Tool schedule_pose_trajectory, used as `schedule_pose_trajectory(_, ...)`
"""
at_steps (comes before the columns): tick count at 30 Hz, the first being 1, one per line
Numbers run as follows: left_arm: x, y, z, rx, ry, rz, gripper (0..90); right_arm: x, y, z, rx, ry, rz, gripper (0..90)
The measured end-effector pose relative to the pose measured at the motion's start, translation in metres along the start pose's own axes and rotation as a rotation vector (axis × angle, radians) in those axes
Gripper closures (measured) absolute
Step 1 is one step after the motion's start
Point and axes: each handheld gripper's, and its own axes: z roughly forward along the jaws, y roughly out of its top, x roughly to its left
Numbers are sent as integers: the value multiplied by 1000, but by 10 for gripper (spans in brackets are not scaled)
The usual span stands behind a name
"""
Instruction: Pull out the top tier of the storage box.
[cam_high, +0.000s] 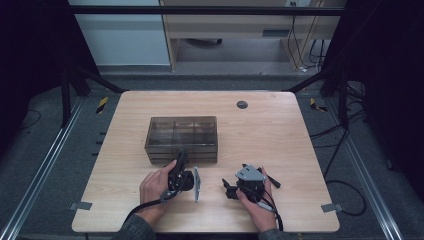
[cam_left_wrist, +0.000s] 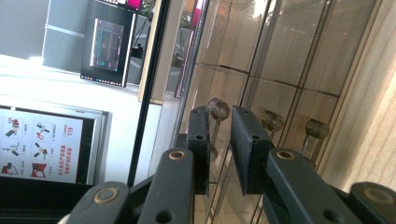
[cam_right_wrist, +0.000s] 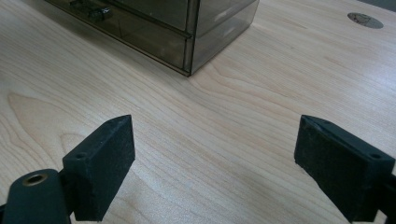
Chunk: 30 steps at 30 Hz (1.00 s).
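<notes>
Gripping a knob (cam_left_wrist: 218, 109) on the box (cam_high: 183, 133) at frame centre, our left gripper (cam_left_wrist: 219, 122) pinches it; our right gripper (cam_right_wrist: 215, 154) gapes over the table (cam_right_wrist: 243, 112).

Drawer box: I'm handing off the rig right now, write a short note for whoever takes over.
Left gripper: jaws close around a drawer knob of the smoked clear drawer box; whether the pads press it is unclear.
Right gripper: open, holding nothing, over bare table right of the box.
Done: left gripper lined up on the knob.
Left: drawers look shut; probably firm the grip and pull the drawer out.
</notes>
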Motion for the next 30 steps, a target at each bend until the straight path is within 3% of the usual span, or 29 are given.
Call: schedule_pose_trajectory(30, -2, -2, 7, -9, 23, 33, 744, 1, 0, 0, 3, -2, -8, 128)
